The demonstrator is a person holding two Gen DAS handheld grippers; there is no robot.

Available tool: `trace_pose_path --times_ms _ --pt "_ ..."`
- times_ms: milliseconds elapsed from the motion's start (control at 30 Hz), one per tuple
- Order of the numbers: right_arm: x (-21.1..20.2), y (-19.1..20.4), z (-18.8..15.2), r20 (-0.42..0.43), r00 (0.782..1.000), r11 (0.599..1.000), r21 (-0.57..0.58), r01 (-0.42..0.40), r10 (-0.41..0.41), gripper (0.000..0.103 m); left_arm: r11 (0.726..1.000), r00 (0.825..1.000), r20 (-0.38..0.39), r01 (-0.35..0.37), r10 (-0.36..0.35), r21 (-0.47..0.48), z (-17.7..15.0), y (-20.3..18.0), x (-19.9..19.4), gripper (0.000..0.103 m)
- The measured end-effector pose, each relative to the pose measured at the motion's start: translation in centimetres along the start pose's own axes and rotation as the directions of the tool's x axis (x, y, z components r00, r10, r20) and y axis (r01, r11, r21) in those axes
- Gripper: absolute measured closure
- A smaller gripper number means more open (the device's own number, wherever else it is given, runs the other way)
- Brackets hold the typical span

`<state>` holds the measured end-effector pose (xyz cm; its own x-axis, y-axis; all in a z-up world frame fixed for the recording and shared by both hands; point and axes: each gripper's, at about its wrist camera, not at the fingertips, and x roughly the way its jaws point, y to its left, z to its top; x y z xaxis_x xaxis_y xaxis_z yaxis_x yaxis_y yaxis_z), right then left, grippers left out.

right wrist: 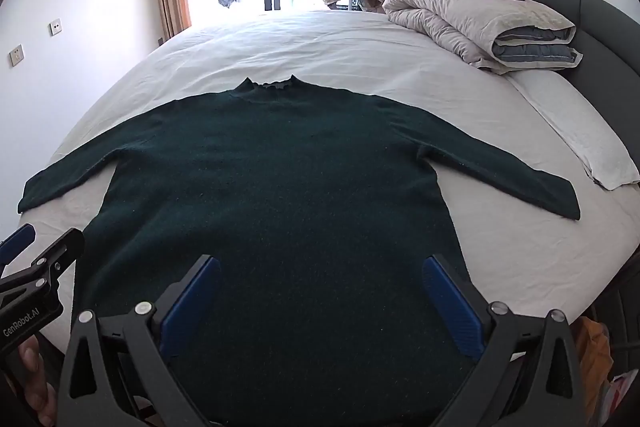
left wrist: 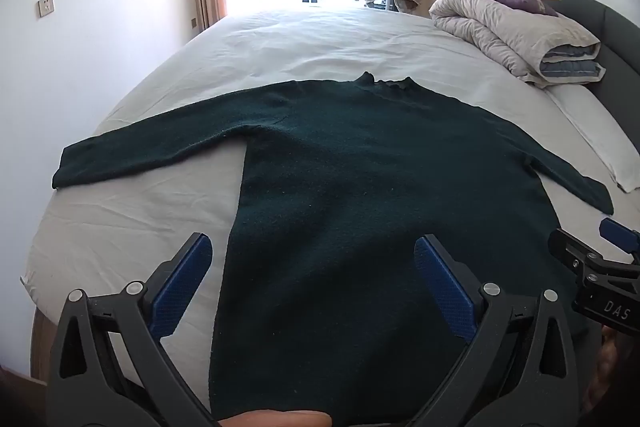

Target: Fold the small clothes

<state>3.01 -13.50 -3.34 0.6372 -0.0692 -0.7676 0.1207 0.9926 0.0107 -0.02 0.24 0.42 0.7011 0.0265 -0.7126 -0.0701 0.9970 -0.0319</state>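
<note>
With both the left gripper [left wrist: 313,255] and right gripper [right wrist: 322,277] spread wide over the sweater [right wrist: 280,187] at the bed's [right wrist: 360,43] near edge, I'd pinch each sleeve cuff cleanly.

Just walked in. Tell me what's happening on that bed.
A person holds a pair of tongs in each hand above a dark green sweater spread flat on the white bed, sleeves out to both sides, collar toward the window. The left tongs and the right tongs are both open over the sweater's lower body, gripping nothing. No fold has been made yet. A rolled duvet with two pillows sits by the headboard.
</note>
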Motion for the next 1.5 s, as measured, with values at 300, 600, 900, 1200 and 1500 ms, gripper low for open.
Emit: trace_pose_path --times_ms 300,600,900,1200,1500 --pt "0.20 0.08 -0.27 -0.002 1.000 1.000 -0.002 0.001 -0.001 0.000 1.000 1.000 -0.002 -0.003 0.003 -0.001 -0.27 0.20 0.62 0.000" --pt "0.15 0.11 -0.40 -0.005 1.000 1.000 -0.003 0.002 -0.002 0.000 1.000 1.000 -0.002 -0.004 0.004 0.001 -0.32 0.17 0.67 0.000" --pt "0.29 -0.05 -0.69 -0.006 1.000 1.000 -0.006 0.002 -0.002 0.000 1.000 1.000 -0.002 -0.002 0.002 0.001 -0.34 0.24 0.75 0.000" --pt "0.33 0.00 -0.76 -0.009 1.000 1.000 -0.006 0.004 -0.004 0.000 1.000 1.000 -0.003 -0.003 0.003 0.001 -0.39 0.19 0.78 0.000" --pt "0.34 -0.02 -0.73 -0.012 1.000 1.000 -0.008 0.005 -0.005 0.000 1.000 1.000 -0.003 -0.003 0.003 0.001 -0.39 0.19 0.78 0.000"
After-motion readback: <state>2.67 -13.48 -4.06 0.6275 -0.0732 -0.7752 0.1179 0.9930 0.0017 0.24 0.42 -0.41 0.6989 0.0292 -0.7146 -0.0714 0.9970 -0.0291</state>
